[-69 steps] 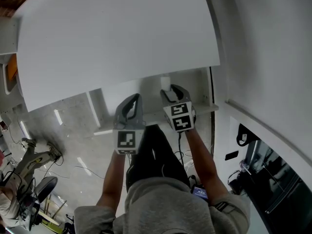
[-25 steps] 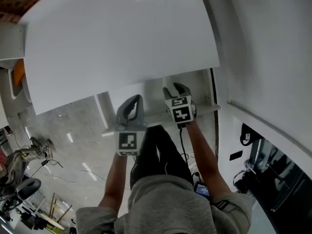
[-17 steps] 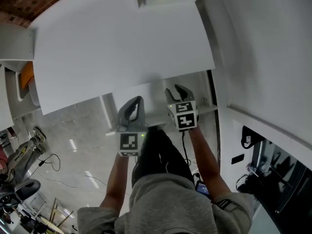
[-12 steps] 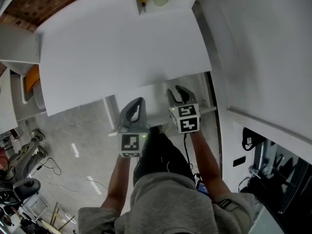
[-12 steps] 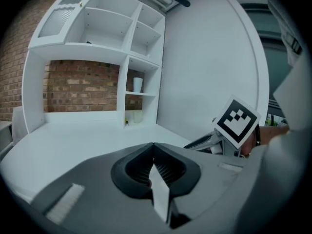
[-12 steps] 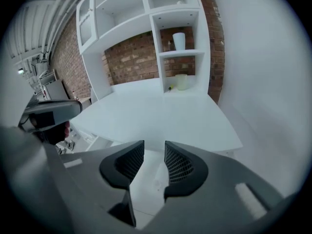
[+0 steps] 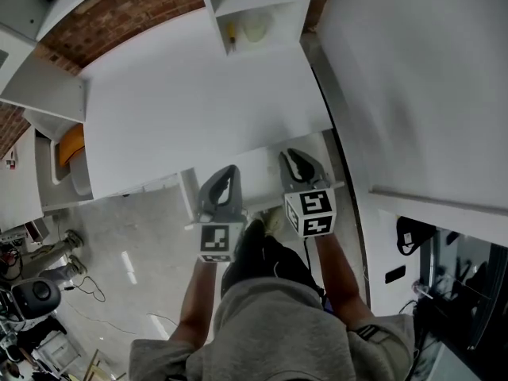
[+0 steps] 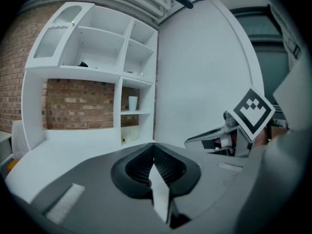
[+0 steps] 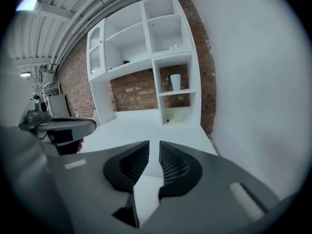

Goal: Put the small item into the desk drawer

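Observation:
Both grippers hang side by side just below the front edge of the white desk (image 7: 198, 101). The tips of my left gripper (image 7: 226, 171) (image 8: 153, 147) touch, so it is shut and empty. A narrow gap still shows between the closing jaws of my right gripper (image 7: 295, 155) (image 9: 154, 145), with nothing in it. Between the two grippers, under the desk edge, lies a white ledge (image 7: 255, 165); I cannot tell whether it is the drawer. No small item is in view.
A white shelf unit (image 7: 254, 6) (image 9: 146, 57) stands at the back of the desk, holding a pale cup (image 9: 175, 82) and a yellow item (image 7: 231, 32). A white wall (image 7: 413, 78) closes the right side. Grey floor with cables (image 7: 119, 244) lies to the left.
The head view has swung up, so the shelf unit and brick wall have come into sight. Both grippers sit slightly lower in the picture. The right jaws have narrowed.

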`<state>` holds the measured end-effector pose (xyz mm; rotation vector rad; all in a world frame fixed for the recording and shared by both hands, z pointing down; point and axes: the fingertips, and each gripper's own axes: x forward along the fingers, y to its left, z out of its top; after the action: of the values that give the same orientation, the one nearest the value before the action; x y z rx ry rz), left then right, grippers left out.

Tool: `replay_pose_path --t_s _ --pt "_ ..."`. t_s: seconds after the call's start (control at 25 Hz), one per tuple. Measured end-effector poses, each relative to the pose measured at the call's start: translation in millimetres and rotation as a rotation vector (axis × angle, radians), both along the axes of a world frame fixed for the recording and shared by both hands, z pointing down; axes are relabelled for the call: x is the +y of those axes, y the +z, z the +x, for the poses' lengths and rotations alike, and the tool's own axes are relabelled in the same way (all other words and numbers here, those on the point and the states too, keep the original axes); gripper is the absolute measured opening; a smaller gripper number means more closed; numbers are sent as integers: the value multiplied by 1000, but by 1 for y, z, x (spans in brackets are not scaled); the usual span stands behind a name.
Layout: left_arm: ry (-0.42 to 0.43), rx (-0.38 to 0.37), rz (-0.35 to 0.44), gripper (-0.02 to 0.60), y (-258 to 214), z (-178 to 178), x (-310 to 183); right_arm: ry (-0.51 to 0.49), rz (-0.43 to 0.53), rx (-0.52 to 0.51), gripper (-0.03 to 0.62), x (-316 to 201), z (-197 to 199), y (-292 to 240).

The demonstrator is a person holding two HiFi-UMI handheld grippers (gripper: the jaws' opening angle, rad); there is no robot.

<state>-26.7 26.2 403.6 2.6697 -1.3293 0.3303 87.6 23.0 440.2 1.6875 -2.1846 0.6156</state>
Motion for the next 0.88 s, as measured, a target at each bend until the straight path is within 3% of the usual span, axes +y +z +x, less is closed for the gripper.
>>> replay_pose_path --t_s 0.28,0.88 --pt "-5 15 55 12 -38 7 18 5 129 40 34 28 8 -48" --pt "59 31 113 12 -69 31 59 36 213 73 5 84 26 -79"
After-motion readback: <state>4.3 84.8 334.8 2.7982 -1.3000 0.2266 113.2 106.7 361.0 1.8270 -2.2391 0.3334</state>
